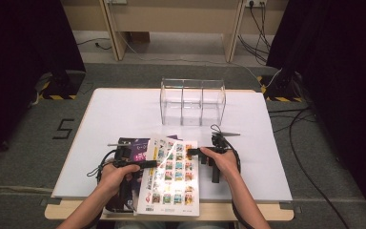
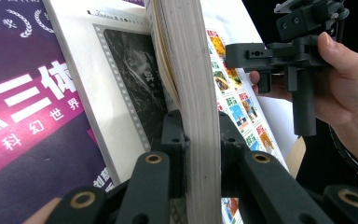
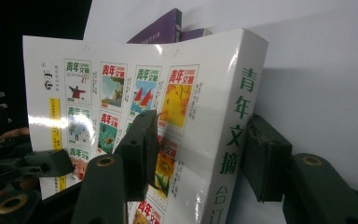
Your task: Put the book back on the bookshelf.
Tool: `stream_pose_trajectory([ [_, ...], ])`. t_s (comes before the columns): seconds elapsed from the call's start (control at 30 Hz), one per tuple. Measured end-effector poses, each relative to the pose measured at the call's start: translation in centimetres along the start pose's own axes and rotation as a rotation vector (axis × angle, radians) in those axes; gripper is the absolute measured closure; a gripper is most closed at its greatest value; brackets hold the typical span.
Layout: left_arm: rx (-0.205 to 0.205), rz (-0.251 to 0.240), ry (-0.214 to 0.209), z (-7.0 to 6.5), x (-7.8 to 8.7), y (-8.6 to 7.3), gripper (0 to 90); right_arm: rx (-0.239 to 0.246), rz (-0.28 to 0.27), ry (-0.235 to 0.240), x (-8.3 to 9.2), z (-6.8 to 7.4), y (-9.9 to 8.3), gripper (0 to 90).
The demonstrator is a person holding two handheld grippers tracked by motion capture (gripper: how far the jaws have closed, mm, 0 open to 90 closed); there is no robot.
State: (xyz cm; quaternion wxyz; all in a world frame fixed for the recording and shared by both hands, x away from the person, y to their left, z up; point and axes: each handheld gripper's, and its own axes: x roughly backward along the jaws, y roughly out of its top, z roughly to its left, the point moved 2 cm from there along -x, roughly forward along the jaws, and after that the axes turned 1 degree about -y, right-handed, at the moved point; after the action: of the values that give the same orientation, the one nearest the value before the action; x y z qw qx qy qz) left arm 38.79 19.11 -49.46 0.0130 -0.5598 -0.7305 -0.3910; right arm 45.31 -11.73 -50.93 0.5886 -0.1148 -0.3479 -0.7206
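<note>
青年文摘 on the white book's spine [image 3: 235, 126], 三体 and 科幻世界 on the purple book [image 2: 32, 107], 5 on the floor [image 1: 63, 129]

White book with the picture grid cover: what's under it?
Under the white book lie a purple book and a pale book with a dark photo on its cover. How far they reach beneath it is covered.

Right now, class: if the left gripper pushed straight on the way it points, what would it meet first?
The thick white book already sits between the left gripper's jaws, so it would drive further along the page edge. Beyond that lies the right gripper, though depth is hard to judge.
</note>
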Motion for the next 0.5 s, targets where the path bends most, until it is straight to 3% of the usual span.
stream_pose_trajectory([
  [0.3, 0.006, 0.005, 0.006, 0.0, -0.03, 0.07, 77.4, 0.015, 0.008, -0.015, -0.26, 0.29, 0.05, 51.2],
  [0.4, 0.01, 0.009, 0.008, 0.04, 0.01, 0.12, 77.2, -0.022, 0.008, 0.009, -0.23, 0.09, 0.04, 57.9],
  [0.43, 0.013, 0.011, 0.008, 0.07, 0.04, 0.13, 76.6, -0.051, 0.0, 0.037, 0.06, 0.03, 0.12, 64.3],
  [0.5, 0.015, 0.013, 0.02, 0.13, 0.12, 0.16, 75.9, -0.046, 0.0, 0.044, 0.29, 0.19, 0.2, 66.3],
])
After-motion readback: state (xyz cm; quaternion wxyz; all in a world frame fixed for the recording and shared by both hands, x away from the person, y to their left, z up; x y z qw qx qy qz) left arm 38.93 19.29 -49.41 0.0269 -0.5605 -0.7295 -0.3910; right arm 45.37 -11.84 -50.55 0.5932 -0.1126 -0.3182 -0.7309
